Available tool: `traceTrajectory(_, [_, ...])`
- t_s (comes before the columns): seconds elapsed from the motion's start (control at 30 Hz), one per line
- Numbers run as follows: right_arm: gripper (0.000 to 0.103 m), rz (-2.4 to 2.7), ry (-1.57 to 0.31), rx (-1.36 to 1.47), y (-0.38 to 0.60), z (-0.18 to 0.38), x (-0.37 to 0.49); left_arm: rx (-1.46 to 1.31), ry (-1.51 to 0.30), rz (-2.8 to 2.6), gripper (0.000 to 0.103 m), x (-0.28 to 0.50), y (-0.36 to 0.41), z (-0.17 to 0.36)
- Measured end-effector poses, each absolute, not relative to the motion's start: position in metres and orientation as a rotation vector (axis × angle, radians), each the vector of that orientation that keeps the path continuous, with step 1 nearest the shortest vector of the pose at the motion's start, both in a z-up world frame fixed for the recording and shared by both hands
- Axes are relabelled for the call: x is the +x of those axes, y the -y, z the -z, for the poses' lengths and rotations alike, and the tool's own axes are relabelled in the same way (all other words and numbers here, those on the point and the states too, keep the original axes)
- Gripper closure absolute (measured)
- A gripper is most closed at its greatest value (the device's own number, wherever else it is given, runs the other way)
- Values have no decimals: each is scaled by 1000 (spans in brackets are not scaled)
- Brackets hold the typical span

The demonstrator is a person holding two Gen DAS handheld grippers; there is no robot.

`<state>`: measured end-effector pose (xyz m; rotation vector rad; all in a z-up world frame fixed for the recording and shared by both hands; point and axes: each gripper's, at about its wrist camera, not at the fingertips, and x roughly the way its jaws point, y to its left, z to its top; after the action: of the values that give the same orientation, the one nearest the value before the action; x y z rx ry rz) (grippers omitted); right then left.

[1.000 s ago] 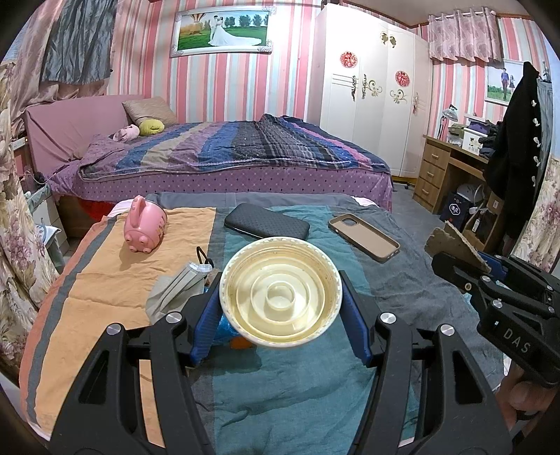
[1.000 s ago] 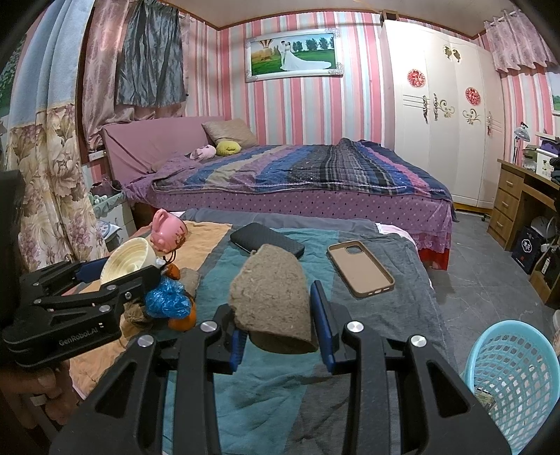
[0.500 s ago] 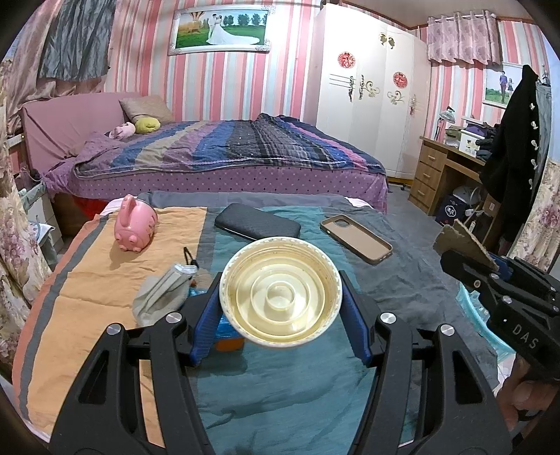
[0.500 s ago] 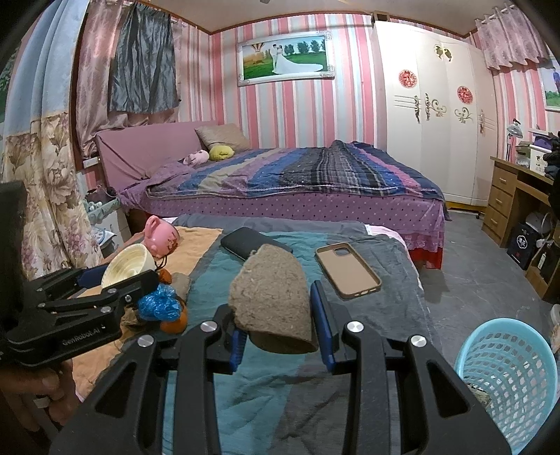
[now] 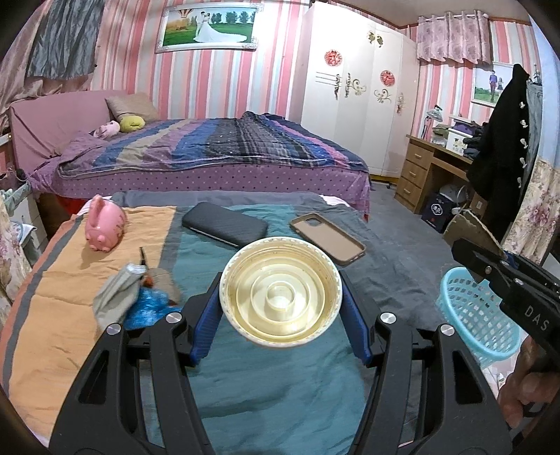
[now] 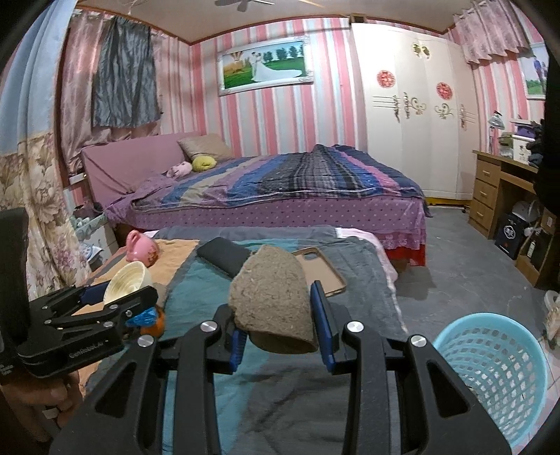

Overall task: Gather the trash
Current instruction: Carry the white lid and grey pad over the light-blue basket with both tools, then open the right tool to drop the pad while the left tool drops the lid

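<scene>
A lived-in home bedroom is shown — a large bed point(image 5: 217, 150) covered with a striped, patchwork-like quilt and pillows is set against pink-and-white striped walls, beneath a framed wedding photograph point(image 5: 208, 26). A tall white wardrobe point(image 5: 357, 91) with red paper decorations is seen in the corner, with a wooden desk point(image 5: 430, 175) with drawers beside it, a dark coat point(image 5: 500, 140) hung nearby, and floral curtains point(image 6: 38, 196) at the edges. Everyday belongings — a pink piggy bank point(image 5: 103, 227), a phone case point(image 5: 329, 238), a light blue plastic basket point(image 6: 497, 371) on the grey floor — are scattered about a cloth-covered surface point(image 5: 280, 378) in front.
</scene>
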<state>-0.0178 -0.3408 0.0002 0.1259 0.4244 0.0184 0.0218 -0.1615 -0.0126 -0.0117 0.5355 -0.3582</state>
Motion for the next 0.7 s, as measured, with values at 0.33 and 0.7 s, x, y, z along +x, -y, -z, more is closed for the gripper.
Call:
traceTrajectory(0.33, [69, 133, -406, 238, 415, 2, -43, 16, -531, 416, 43, 12, 190, 13])
traceTrajectory(0.7, [66, 372, -418, 386, 496, 16, -65, 40, -574, 553, 43, 7, 263, 13])
